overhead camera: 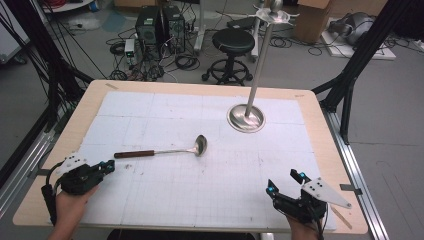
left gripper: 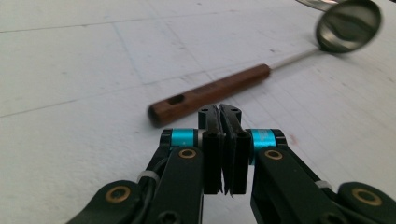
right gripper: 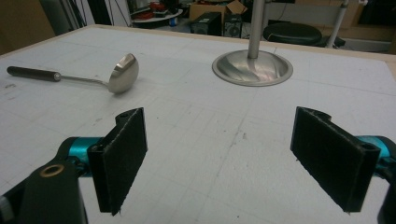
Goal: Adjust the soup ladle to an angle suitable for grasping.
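The ladle (overhead camera: 162, 150) lies flat on the white mat (overhead camera: 200, 195), its wooden handle just ahead of the left gripper (left gripper: 219, 114), whose jaws are pressed shut on nothing. The right gripper (right gripper: 219, 154) is held wide open and empty, well apart. The left jaws should probably be opened before the handle is straddled squarely near its end.

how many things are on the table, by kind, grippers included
ladle: 1
metal stand: 1
grippers: 2, left gripper shut, right gripper open
total: 4
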`<state>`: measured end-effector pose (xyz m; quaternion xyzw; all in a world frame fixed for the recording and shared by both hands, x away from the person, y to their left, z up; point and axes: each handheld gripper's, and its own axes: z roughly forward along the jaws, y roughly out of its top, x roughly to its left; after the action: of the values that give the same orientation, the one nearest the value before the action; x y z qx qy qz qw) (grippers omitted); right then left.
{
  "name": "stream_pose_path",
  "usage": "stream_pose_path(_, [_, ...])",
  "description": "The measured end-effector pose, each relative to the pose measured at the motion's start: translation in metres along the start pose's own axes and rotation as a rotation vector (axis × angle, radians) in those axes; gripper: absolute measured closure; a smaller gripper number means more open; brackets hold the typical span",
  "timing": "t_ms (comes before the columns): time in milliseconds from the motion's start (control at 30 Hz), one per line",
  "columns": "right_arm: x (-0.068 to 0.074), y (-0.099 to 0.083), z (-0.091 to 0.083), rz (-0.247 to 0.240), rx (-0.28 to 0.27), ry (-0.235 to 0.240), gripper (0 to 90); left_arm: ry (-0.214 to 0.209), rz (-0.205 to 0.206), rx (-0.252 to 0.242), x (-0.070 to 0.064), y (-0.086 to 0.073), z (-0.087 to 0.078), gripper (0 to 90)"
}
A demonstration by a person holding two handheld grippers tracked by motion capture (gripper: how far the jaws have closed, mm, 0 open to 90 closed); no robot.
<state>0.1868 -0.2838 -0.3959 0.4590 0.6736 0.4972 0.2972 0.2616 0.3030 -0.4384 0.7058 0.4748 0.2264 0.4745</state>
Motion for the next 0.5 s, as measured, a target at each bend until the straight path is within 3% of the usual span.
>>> stream_pose_path(33, [0.0,0.0,0.0,0.002,0.002,0.002,17.3,0.0,0.0,0.0,0.0,0.0,0.0,88.3])
stream_pose_path(233, [-0.003,0.0,0.001,0.006,0.005,0.002,17.3,0.03,0.042,0.111,-0.002,0.006,0.025,89.5])
stream_pose_path(367, [-0.003,0.0,0.001,0.007,-0.001,0.0,17.3,0.045,0.029,0.124,-0.002,0.009,0.035,89.5])
stream_pose_path(500, [-0.002,0.0,0.0,0.011,0.0,0.0,17.3,0.077,0.06,0.169,-0.004,0.01,0.046,89.6])
